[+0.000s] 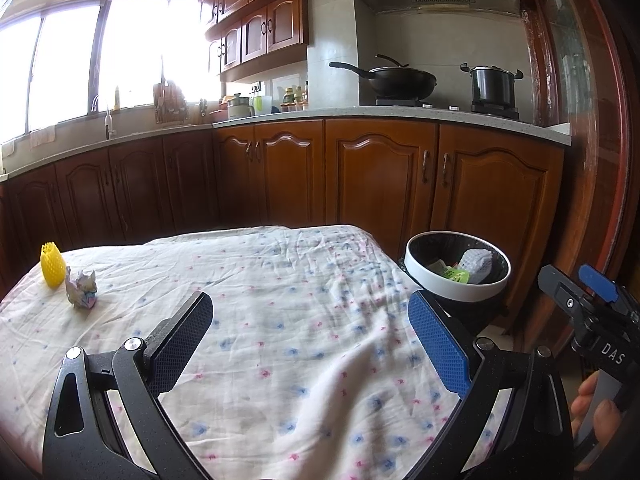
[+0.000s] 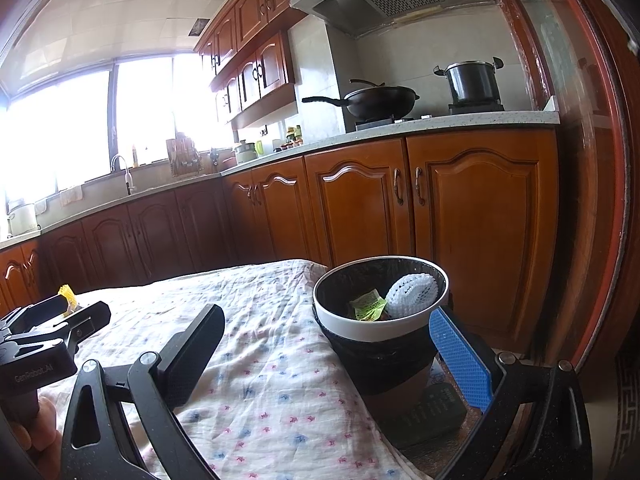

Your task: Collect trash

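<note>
On the far left of the floral tablecloth stand a yellow mesh sleeve and, right beside it, a crumpled paper wad. My left gripper hangs open over the cloth's near middle with nothing between its fingers. The bin, white-rimmed with a black liner, stands by the table's right edge and holds a white foam net and a green wrapper. Just before the bin, my right gripper is open and empty. The left gripper shows at far left, the yellow sleeve behind it.
Wooden base cabinets and a counter run behind the table. A wok and a pot sit on the stove. A red door frame stands close on the right. The right gripper shows at the right, beside the bin.
</note>
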### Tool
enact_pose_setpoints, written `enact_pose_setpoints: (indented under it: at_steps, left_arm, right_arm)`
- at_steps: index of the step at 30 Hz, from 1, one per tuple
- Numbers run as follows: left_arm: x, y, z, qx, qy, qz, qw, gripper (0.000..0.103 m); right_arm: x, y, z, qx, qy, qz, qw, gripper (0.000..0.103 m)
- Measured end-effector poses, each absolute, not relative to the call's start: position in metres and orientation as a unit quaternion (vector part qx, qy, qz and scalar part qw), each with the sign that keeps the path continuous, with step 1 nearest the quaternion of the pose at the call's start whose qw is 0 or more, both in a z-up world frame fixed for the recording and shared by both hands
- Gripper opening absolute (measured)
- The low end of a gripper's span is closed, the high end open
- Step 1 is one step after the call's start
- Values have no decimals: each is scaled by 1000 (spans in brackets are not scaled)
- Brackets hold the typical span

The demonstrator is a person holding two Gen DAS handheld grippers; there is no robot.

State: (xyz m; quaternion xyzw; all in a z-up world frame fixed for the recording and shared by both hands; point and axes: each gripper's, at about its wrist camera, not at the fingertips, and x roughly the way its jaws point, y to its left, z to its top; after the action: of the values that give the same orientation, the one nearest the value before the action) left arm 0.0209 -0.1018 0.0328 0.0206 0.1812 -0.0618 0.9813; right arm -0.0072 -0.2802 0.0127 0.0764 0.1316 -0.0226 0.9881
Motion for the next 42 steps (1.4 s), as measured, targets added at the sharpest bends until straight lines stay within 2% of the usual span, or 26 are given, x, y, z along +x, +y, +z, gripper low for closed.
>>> enact_pose_setpoints:
  at_steps: [42]
  left_arm:
    - [30,-101,22,13,202,-58,978,100]
  right_arm:
    - [4,-286,5,84,155,-17,984,103]
